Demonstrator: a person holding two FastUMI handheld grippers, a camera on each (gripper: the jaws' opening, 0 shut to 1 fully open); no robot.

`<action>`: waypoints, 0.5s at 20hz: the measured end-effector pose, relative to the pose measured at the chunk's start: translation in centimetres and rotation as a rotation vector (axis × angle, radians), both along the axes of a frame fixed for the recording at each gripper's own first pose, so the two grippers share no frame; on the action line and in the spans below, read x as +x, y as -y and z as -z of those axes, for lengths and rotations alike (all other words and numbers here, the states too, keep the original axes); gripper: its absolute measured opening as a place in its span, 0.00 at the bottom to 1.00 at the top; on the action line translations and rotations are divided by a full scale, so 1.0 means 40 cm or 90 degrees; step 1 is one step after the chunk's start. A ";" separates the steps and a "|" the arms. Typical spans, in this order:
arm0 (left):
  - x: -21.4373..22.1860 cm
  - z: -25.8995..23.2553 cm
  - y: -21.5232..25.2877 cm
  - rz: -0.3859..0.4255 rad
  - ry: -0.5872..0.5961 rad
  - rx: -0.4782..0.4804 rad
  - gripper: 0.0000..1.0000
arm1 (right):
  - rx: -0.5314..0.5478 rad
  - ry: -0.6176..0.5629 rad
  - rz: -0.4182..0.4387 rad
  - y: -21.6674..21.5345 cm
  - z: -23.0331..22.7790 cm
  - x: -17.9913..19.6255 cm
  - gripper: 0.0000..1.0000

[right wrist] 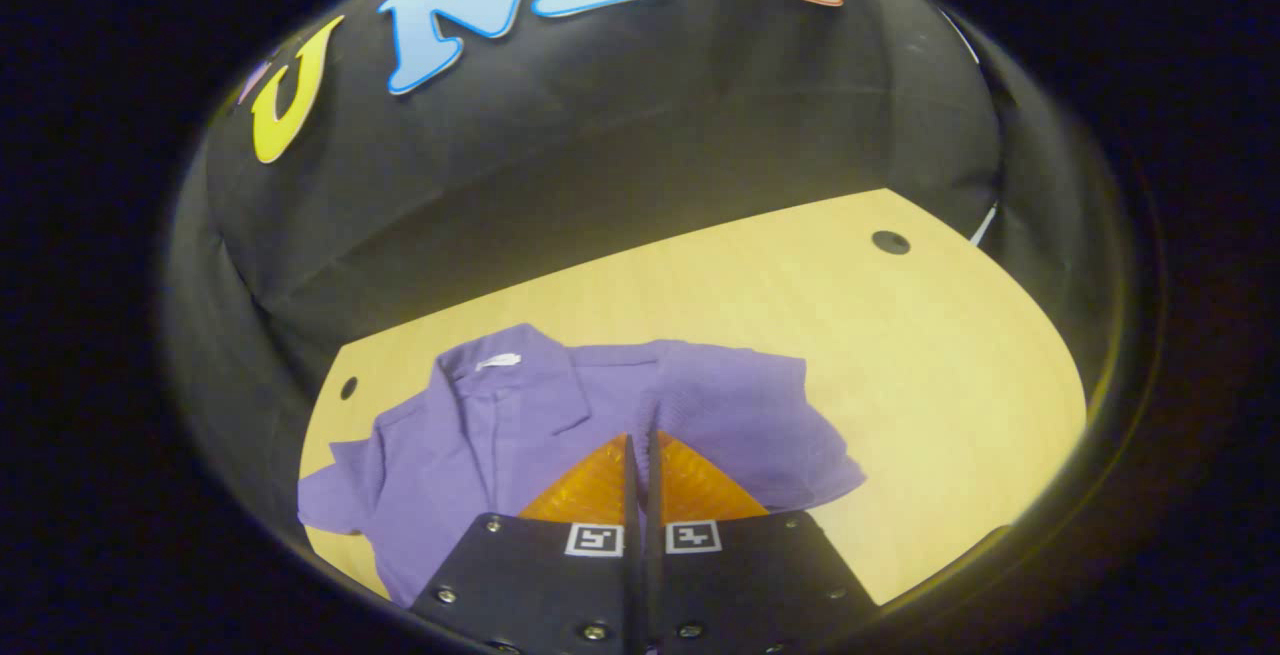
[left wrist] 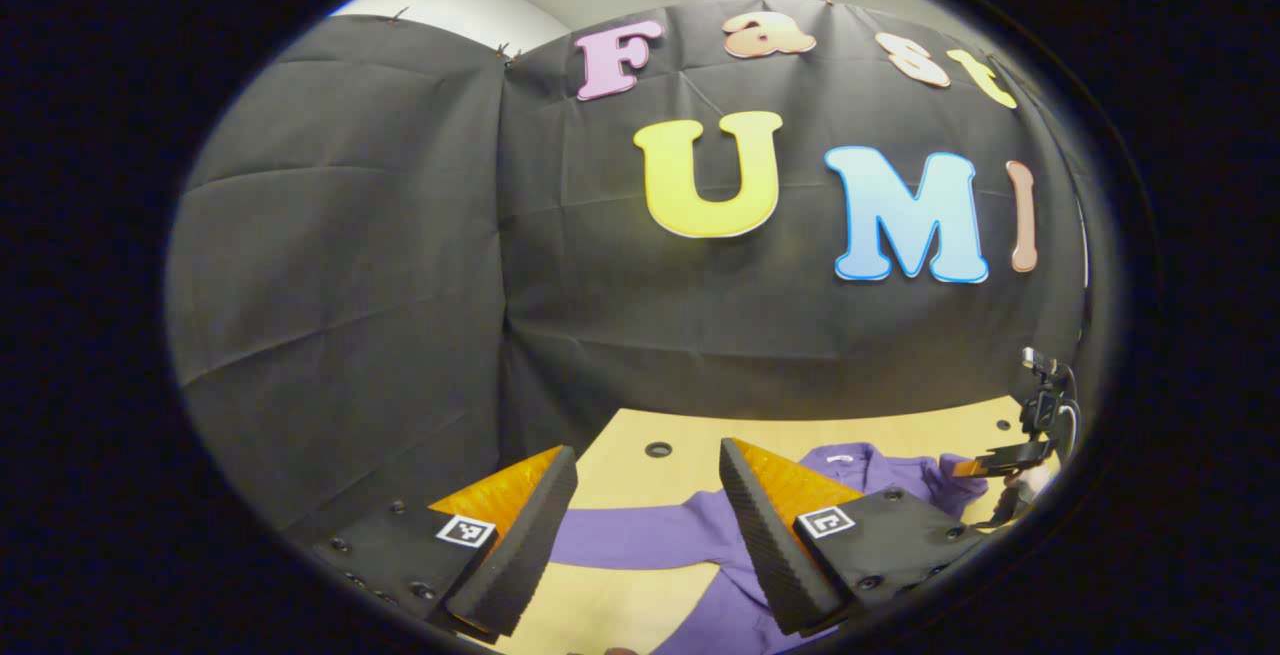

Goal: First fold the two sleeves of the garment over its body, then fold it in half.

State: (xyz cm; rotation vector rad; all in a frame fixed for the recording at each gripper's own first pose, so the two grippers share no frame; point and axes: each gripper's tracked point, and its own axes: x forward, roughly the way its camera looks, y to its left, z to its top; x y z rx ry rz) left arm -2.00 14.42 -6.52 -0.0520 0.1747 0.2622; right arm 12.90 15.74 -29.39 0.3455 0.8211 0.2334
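- Pale wooden table (right wrist: pixel 780 295) is smooth, with a few small round dark holes; crinkly black cloth wall (left wrist: pixel 350 265) stands behind it.
- right gripper (right wrist: pixel 640 445): ridged orange fingers pressed together on a pinch of the purple shirt (right wrist: pixel 500 425), at its shoulder.
- Shirt is soft ribbed knit, lying flat, collar (right wrist: pixel 495 365) toward the back wall, body running toward the camera. One short sleeve (right wrist: pixel 770 435) spreads right of the fingers.
- left gripper (left wrist: pixel 650 495): black foam pads spread wide, holding nothing, hovering over the shirt's other sleeve (left wrist: pixel 640 535).
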 end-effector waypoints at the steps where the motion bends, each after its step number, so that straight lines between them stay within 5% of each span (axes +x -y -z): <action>1: -0.002 0.006 -0.024 -0.002 -0.001 -0.001 0.99 | 0.006 0.002 -0.009 -0.042 -0.012 -0.008 0.01; 10: -0.026 0.047 -0.219 -0.018 -0.013 -0.005 0.99 | 0.038 0.008 -0.147 -0.455 -0.066 -0.139 0.01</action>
